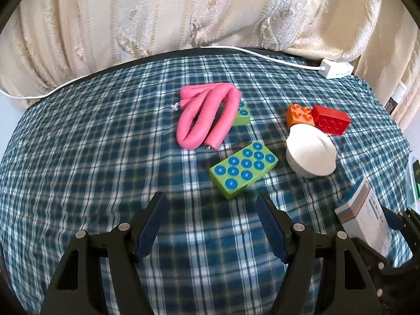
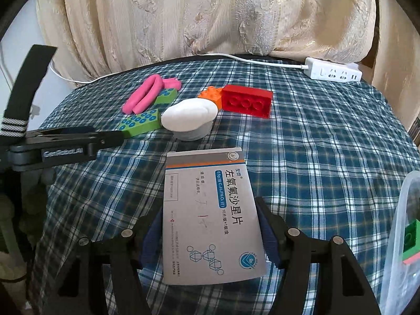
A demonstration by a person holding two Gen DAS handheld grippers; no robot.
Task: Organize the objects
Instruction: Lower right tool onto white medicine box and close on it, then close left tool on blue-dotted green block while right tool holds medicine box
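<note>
1. Right gripper (image 2: 210, 225): jaws closed on a medicine box (image 2: 211, 215), one pad on each long side. The box lies roughly flat, printed face up, above the checked tablecloth (image 2: 315, 144).
2. Left gripper (image 1: 212, 225): jaws spread wide, nothing between them, hovering over the cloth. In the right wrist view it shows at 9 o'clock.
3. Green block (image 1: 242, 169) with blue dots lies at 12 o'clock of the left gripper, near its fingertips but apart from them.
4. Pink foam tube (image 1: 207, 115), folded in loops, sits at 11 o'clock of that block, resting partly over a second green block (image 1: 242, 115).
5. White cap-shaped object (image 1: 311, 152) lies at 3 o'clock of the dotted block. It overlaps the orange brick (image 1: 299, 114); contact cannot be told.
6. Red brick (image 1: 331, 122) sits just beside the orange one, at its 3 o'clock.
7. Clear plastic bin (image 2: 401, 236) at the right edge of the right wrist view; a green piece is inside.
8. White power strip (image 2: 333, 72) with cord at the far table edge, before a cream curtain (image 2: 197, 13).
</note>
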